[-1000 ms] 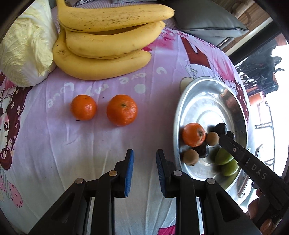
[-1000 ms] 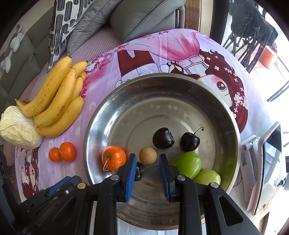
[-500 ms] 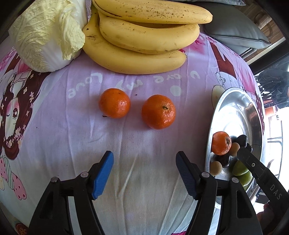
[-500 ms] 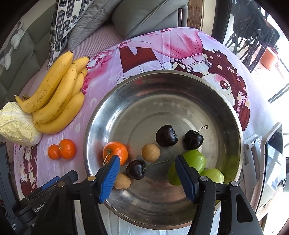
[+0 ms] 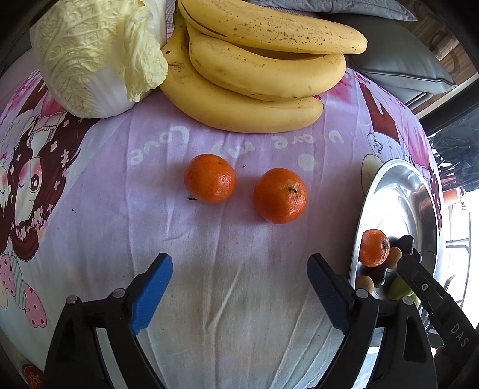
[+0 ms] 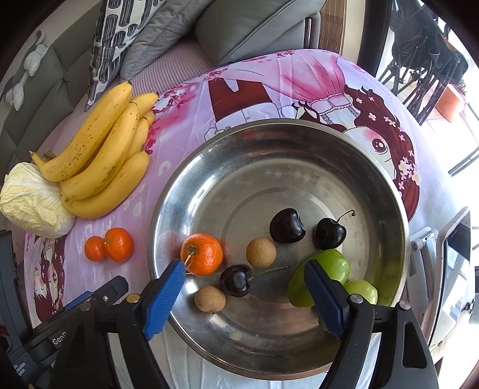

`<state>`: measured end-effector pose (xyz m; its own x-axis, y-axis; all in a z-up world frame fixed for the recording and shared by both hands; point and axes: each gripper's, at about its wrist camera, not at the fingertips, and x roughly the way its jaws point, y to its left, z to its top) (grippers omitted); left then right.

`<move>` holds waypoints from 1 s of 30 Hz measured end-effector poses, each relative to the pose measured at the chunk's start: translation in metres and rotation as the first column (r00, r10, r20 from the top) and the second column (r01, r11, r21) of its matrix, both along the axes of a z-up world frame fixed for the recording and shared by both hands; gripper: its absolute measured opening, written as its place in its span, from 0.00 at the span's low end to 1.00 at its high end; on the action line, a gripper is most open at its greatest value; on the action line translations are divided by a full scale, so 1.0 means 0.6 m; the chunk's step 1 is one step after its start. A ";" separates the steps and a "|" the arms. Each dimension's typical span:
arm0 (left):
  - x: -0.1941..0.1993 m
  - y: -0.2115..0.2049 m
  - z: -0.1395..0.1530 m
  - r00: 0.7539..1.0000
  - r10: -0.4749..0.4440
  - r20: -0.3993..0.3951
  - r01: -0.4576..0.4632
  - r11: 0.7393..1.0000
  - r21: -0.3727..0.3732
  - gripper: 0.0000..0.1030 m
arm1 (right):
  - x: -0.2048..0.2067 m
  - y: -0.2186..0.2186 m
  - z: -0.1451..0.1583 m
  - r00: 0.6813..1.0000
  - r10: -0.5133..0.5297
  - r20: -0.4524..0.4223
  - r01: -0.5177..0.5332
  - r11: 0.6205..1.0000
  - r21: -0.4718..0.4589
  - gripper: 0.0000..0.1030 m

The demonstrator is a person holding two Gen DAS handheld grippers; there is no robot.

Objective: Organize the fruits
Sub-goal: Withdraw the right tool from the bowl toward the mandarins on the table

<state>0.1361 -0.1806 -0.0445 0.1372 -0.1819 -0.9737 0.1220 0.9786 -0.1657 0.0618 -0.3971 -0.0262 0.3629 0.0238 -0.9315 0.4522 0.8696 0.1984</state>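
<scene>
Two tangerines lie on the pink cloth, one on the left [image 5: 209,178] and one on the right [image 5: 280,195]; they also show in the right wrist view [image 6: 109,244]. My left gripper [image 5: 239,294] is open and empty, just short of them. A steel bowl [image 6: 299,140] holds a tangerine [image 6: 202,254], three dark cherries [image 6: 286,226], two brown longans [image 6: 261,252] and green fruits [image 6: 326,272]. My right gripper [image 6: 244,299] is open and empty above the bowl's near side, over the stemmed cherry [image 6: 235,280].
A bunch of bananas [image 5: 254,68] and a napa cabbage [image 5: 95,51] lie beyond the tangerines. Grey cushions [image 6: 248,27] sit behind the table. A white device [image 6: 443,254] stands right of the bowl. The bowl's rim [image 5: 362,215] is at the left gripper's right.
Both grippers opened wide from nearly closed. The right one let go of a cherry, which now lies in the bowl. The left gripper moved left, closer to the two tangerines.
</scene>
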 end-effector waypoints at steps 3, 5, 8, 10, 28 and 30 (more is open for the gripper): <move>0.000 0.006 0.003 1.000 0.006 0.001 -0.006 1.000 0.001 0.89 | 0.000 0.002 0.002 1.000 0.005 0.009 -0.005 1.000 -0.002 0.88; 0.000 0.010 0.005 1.000 0.010 0.002 -0.010 1.000 0.003 0.89 | 0.001 0.003 0.003 1.000 0.010 0.013 -0.010 1.000 -0.009 0.97; 0.002 0.017 0.007 1.000 0.019 0.003 -0.019 1.000 0.004 0.89 | 0.002 0.004 0.003 1.000 0.018 0.017 -0.018 1.000 -0.018 1.00; 0.002 0.019 0.009 1.000 0.022 0.002 -0.022 1.000 0.003 0.89 | 0.002 0.005 0.001 1.000 0.022 0.017 -0.021 1.000 -0.015 1.00; 0.003 0.029 0.014 1.000 0.028 0.005 -0.028 1.000 0.004 0.89 | 0.003 0.009 -0.001 0.999 0.028 0.016 -0.027 0.999 -0.016 1.00; 0.003 0.032 0.015 0.999 0.031 0.006 -0.031 0.999 0.005 0.89 | 0.004 0.011 0.000 0.999 0.030 0.017 -0.030 0.999 -0.017 1.00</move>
